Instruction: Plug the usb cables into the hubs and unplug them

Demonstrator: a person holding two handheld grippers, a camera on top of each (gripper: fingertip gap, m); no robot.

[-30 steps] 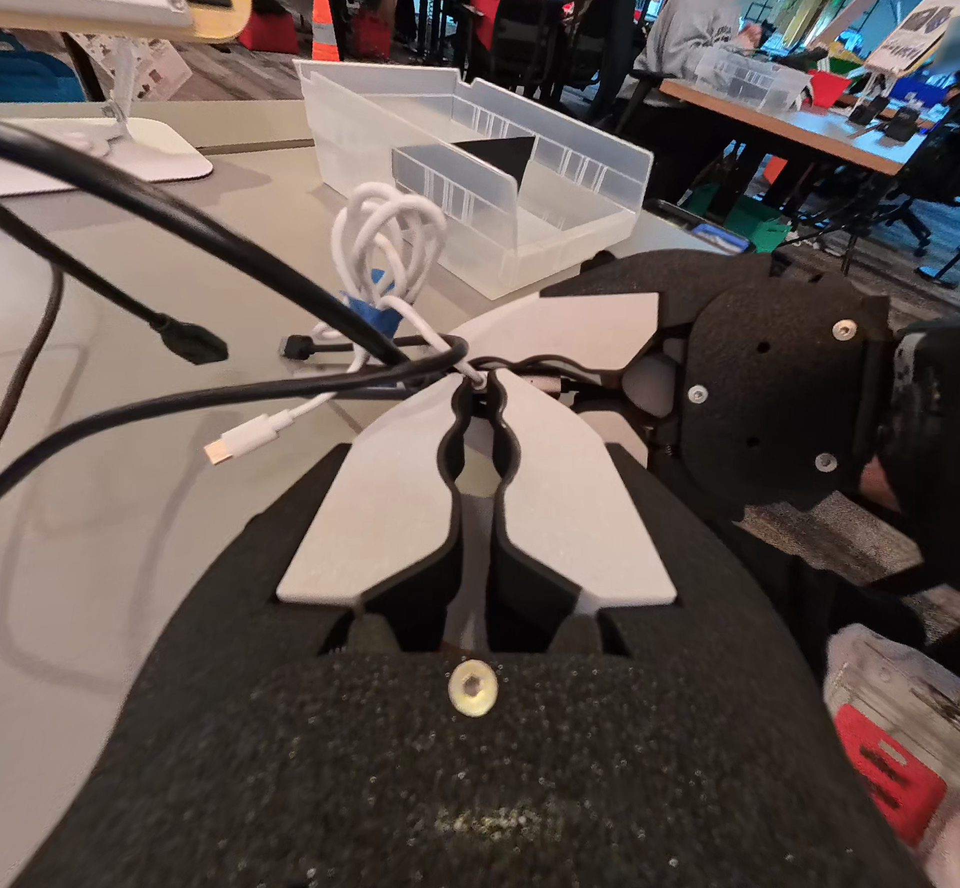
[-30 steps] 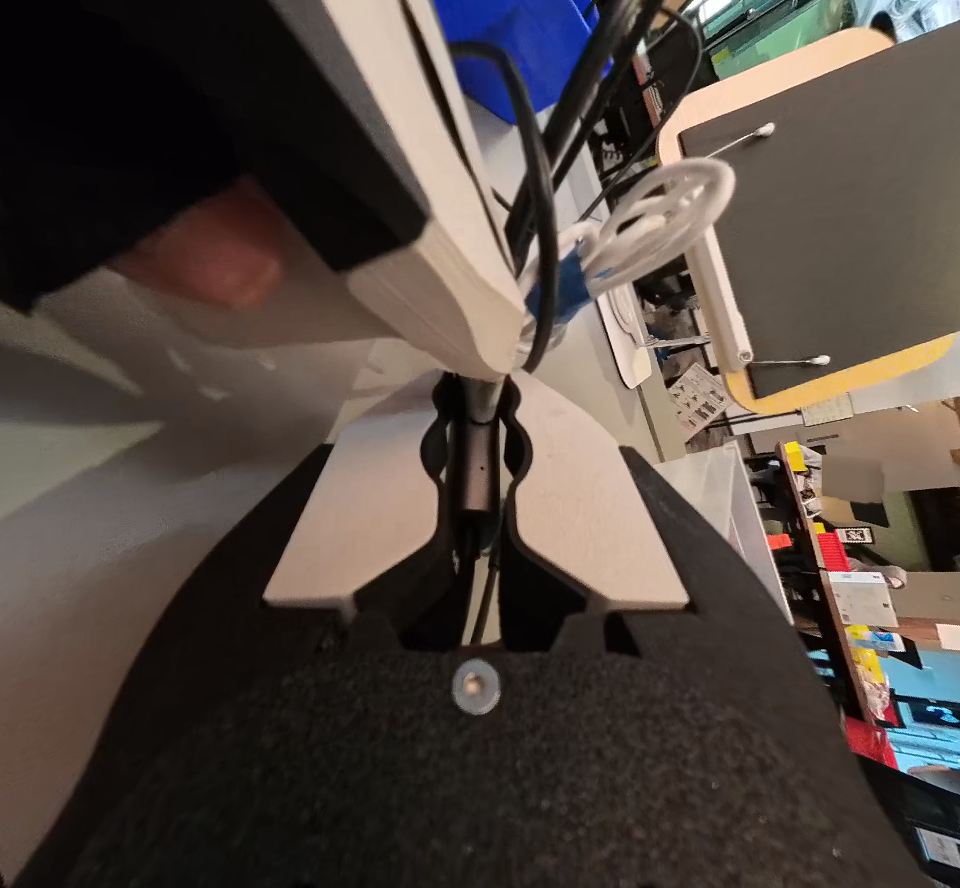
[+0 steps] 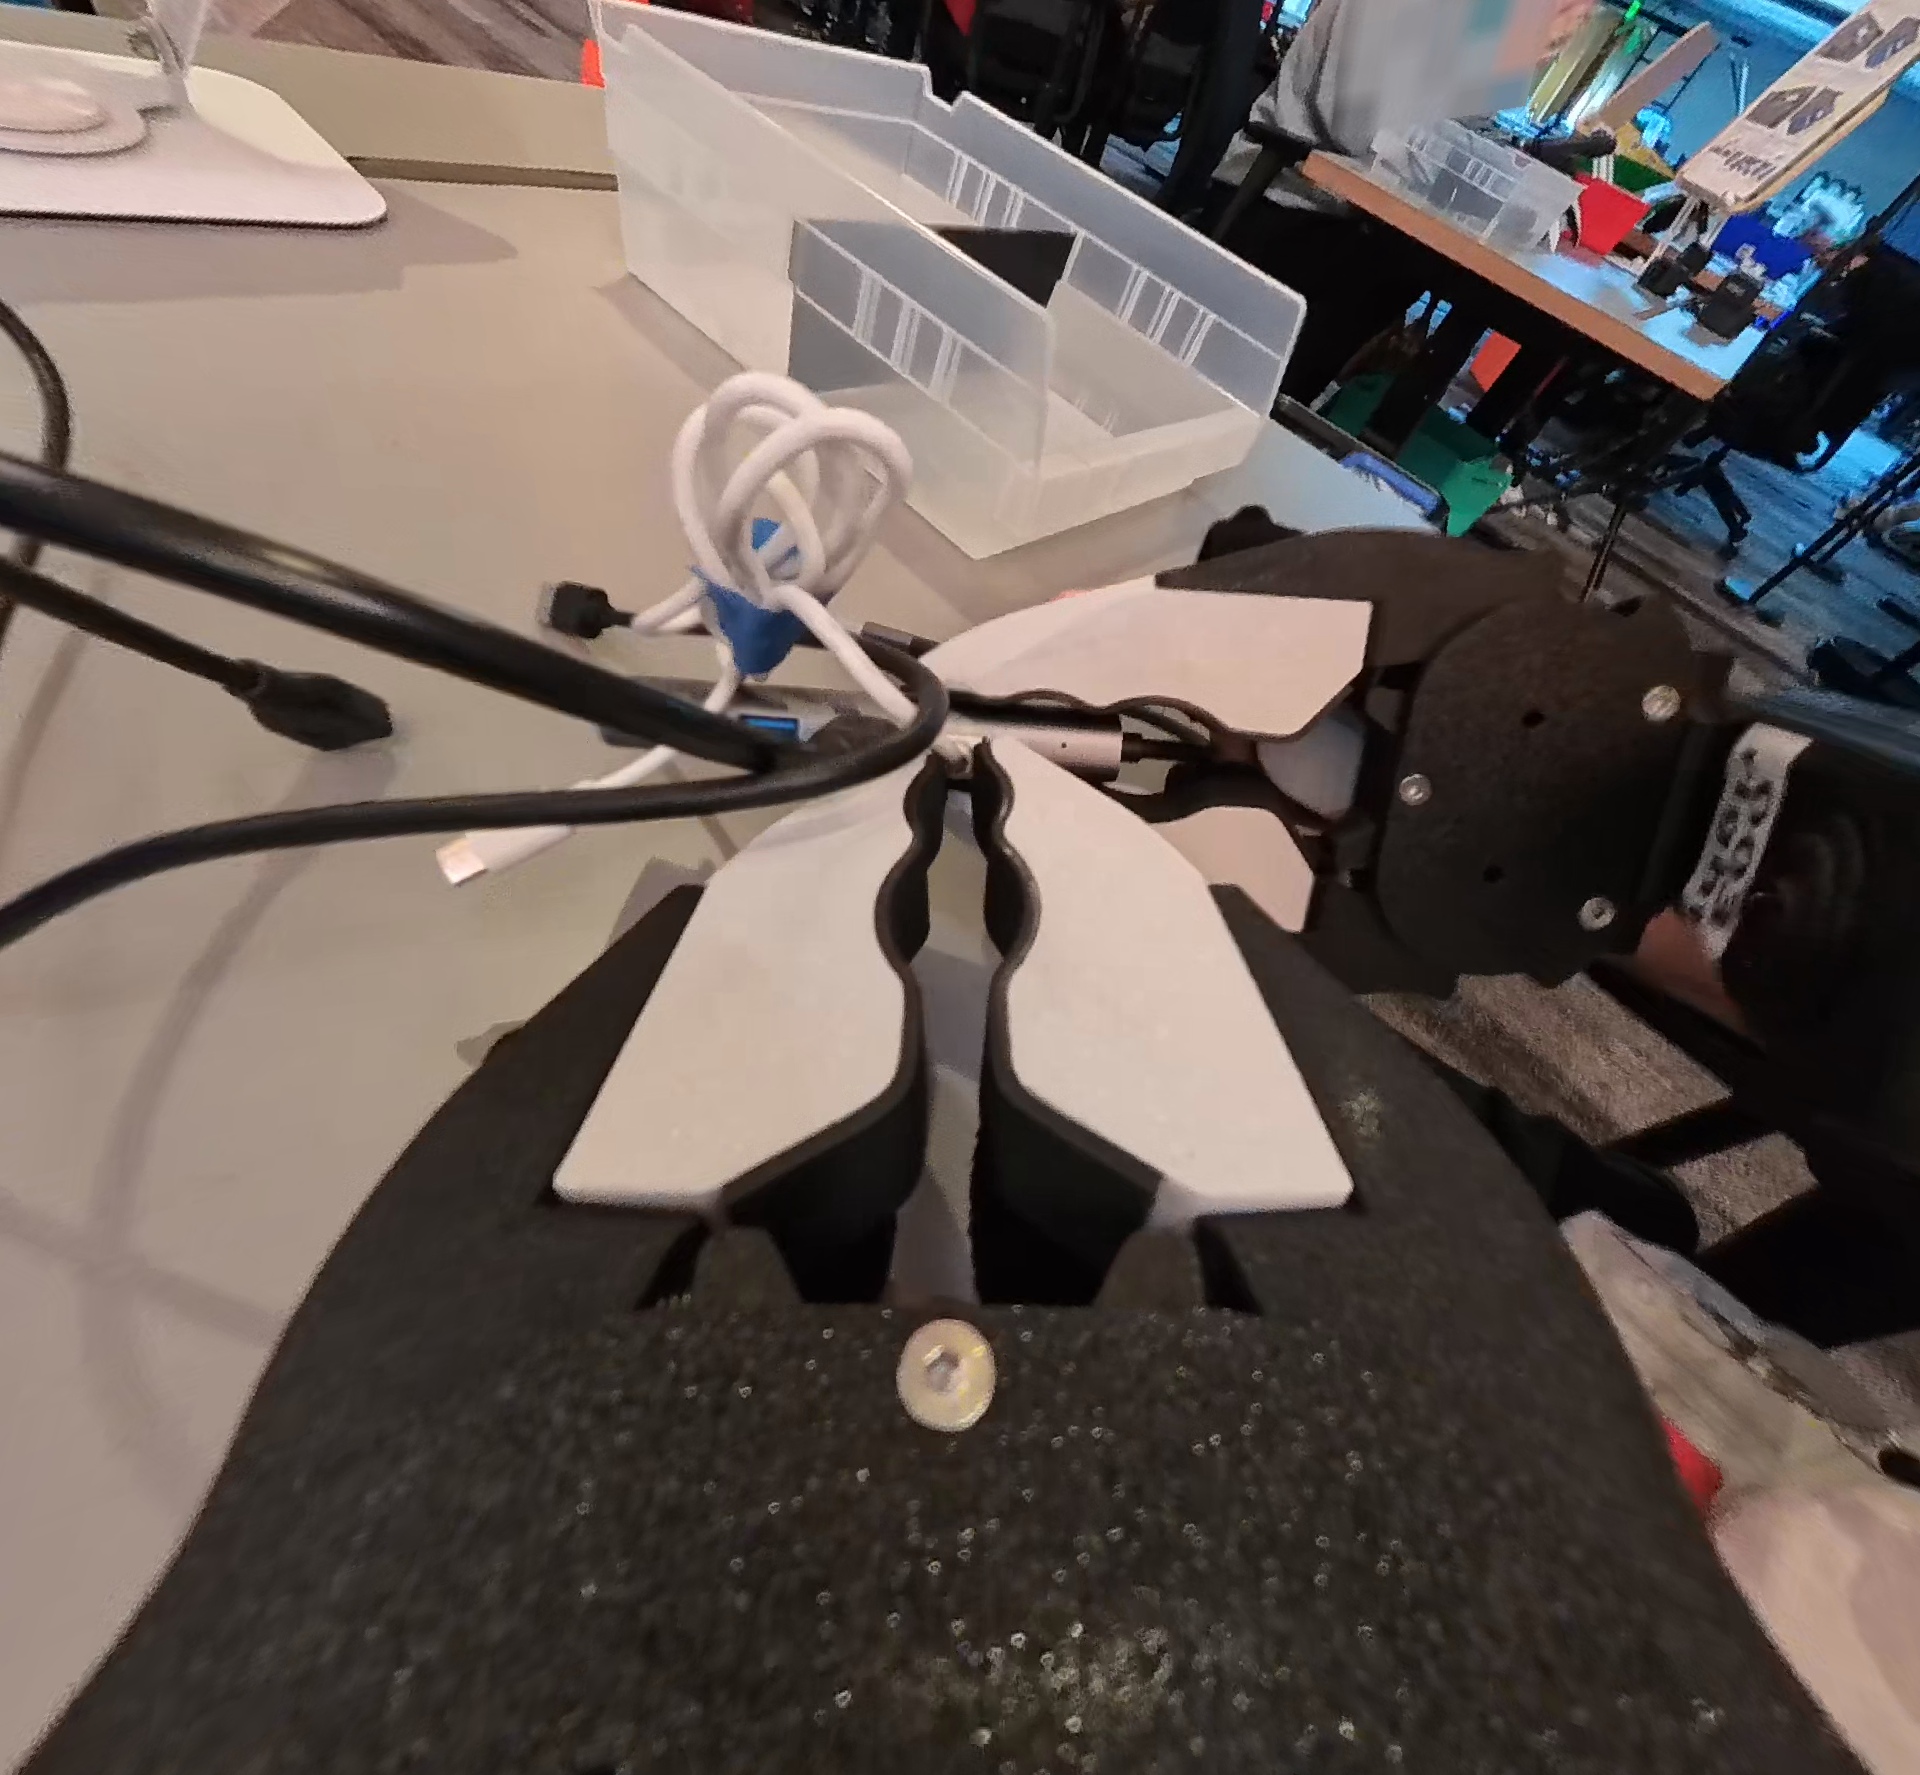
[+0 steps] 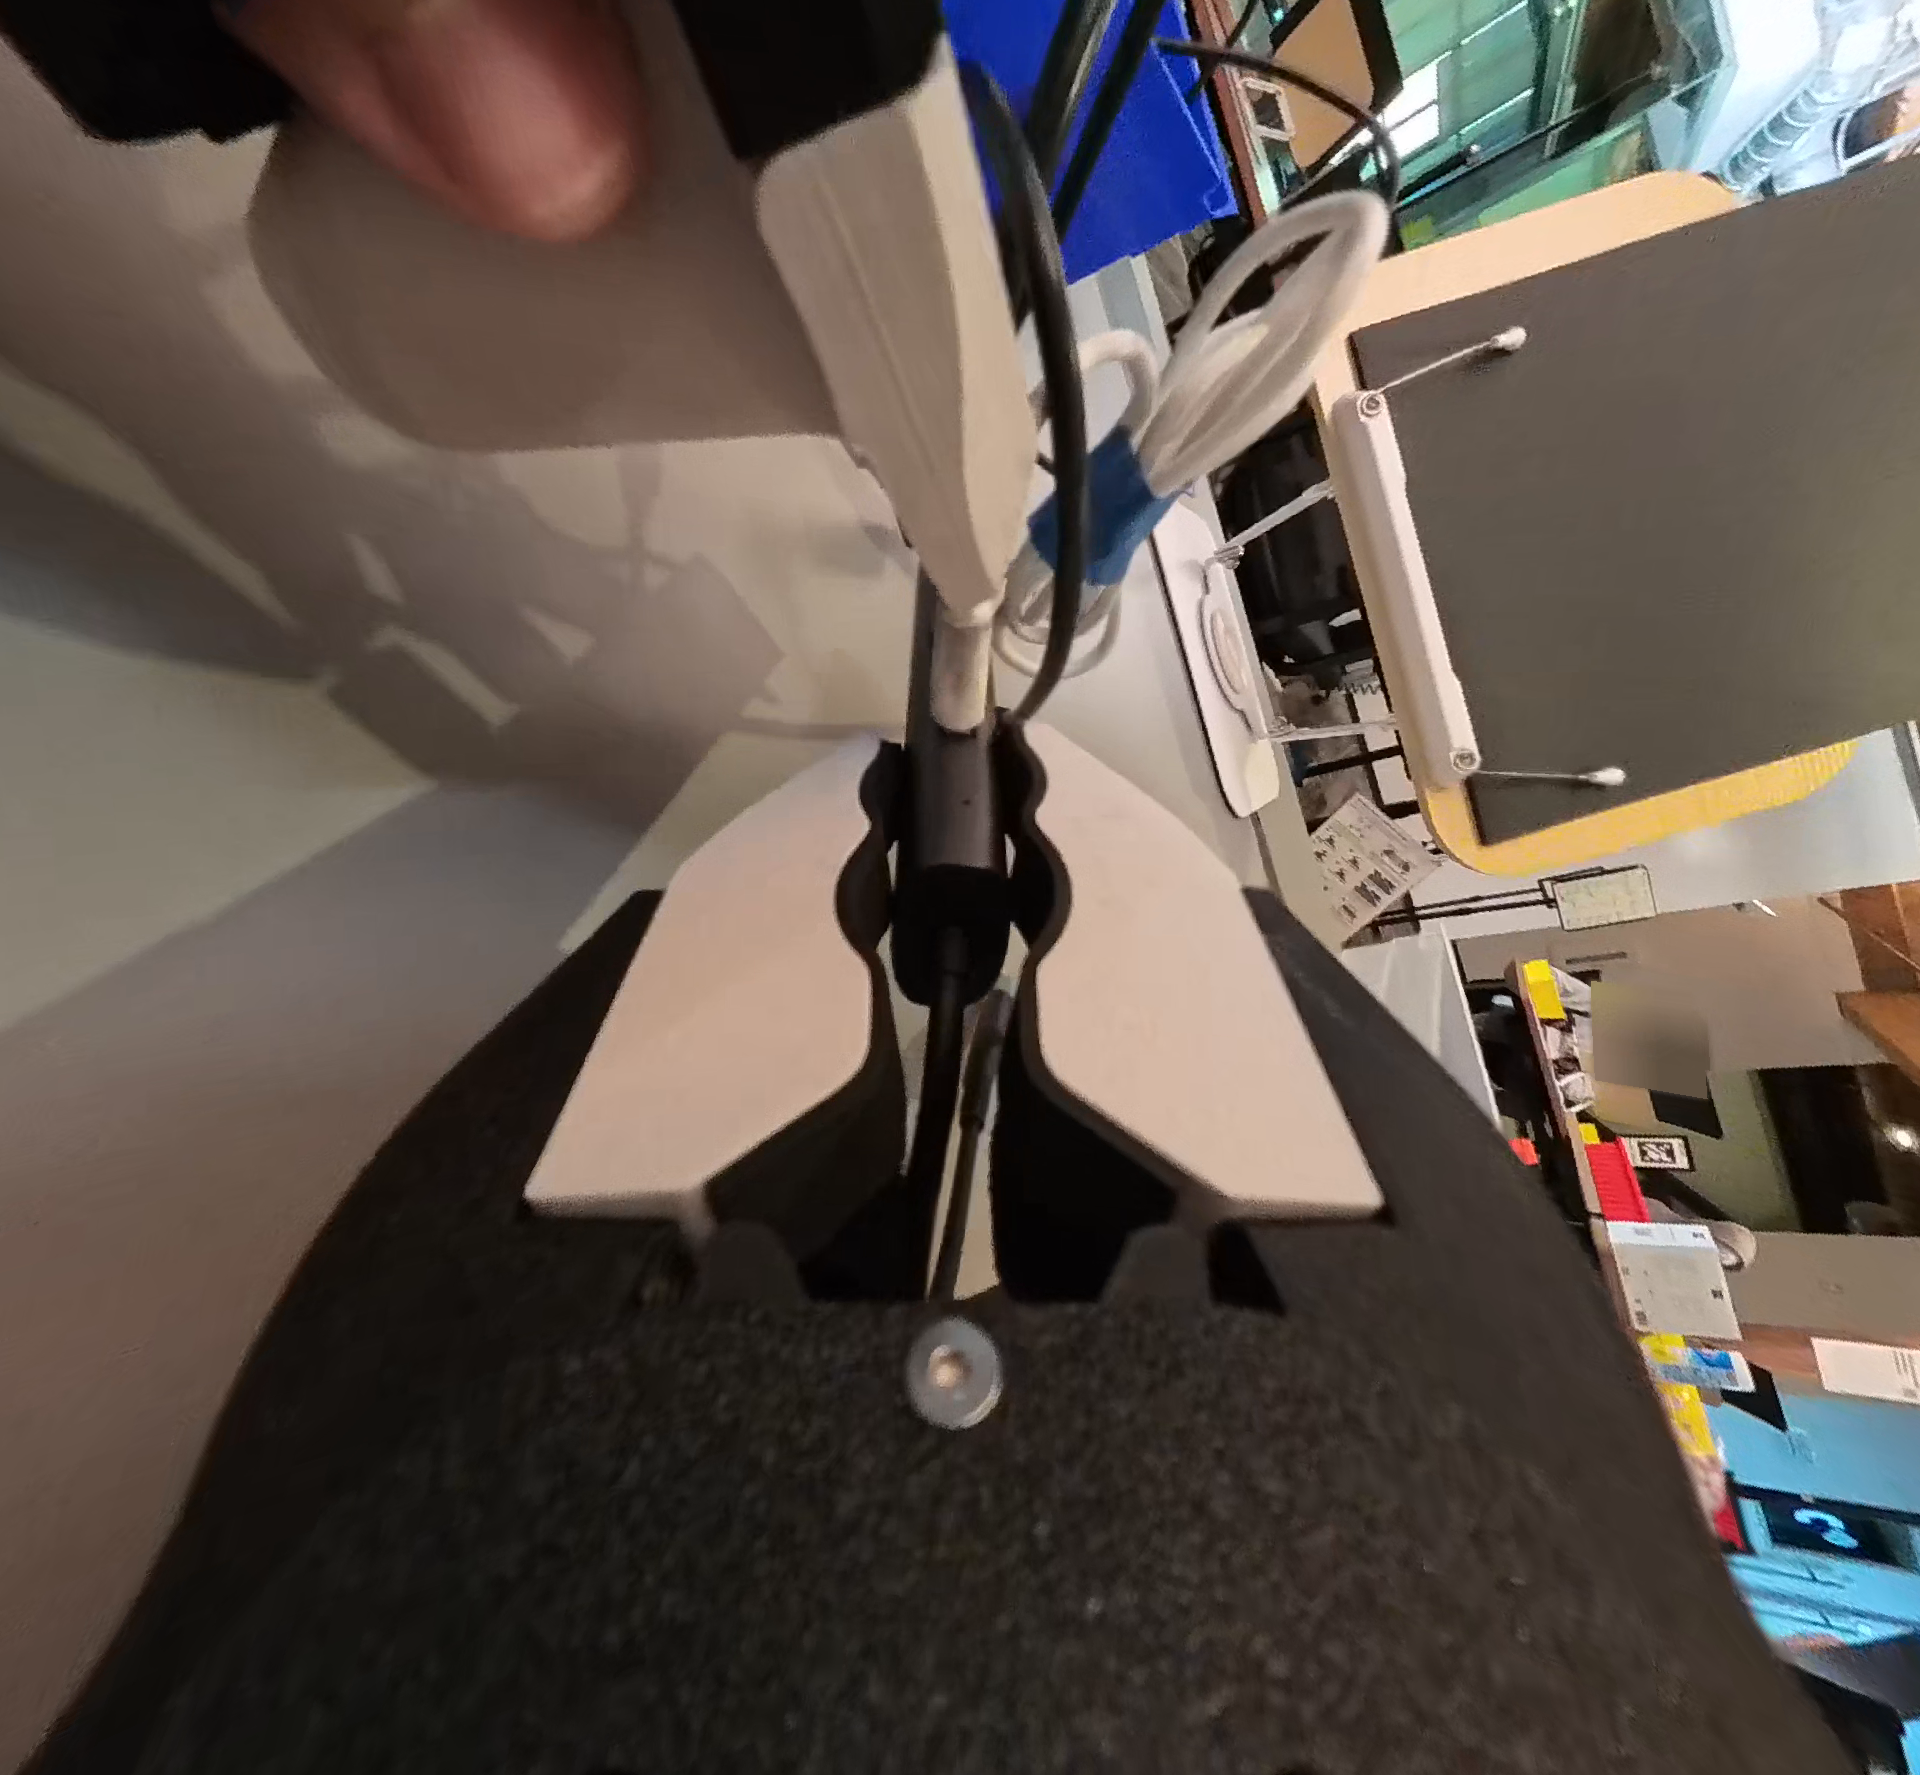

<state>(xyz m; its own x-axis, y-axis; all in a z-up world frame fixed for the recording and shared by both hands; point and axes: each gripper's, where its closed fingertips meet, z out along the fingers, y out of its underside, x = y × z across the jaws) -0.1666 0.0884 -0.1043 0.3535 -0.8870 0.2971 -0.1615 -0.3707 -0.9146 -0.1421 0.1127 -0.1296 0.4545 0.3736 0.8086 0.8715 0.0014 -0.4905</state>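
Right hand-held gripper (image 4: pixel 951 769) clamps slim matte-black hub (image 4: pixel 951 842).

- A pale grey table (image 3: pixel 343 395) carries everything.
- A clear plastic bin (image 3: pixel 935 312) with dividers sits towards its far edge.
- A white stand base (image 3: pixel 208 156) rests at far left.
- A coiled white cable (image 3: pixel 779 499) with a blue tie and loose black cables (image 3: pixel 301 707) lie mid-table.

The right gripper (image 4: pixel 951 769) is clamped on a dark hub (image 4: pixel 956 852), a white plug (image 4: pixel 961 676) at its front end; the left gripper's pale fingers (image 4: pixel 914 395) pinch that plug from above; a white cable coil (image 4: pixel 1262 343) with blue tape (image 4: pixel 1101 520) hangs beyond.
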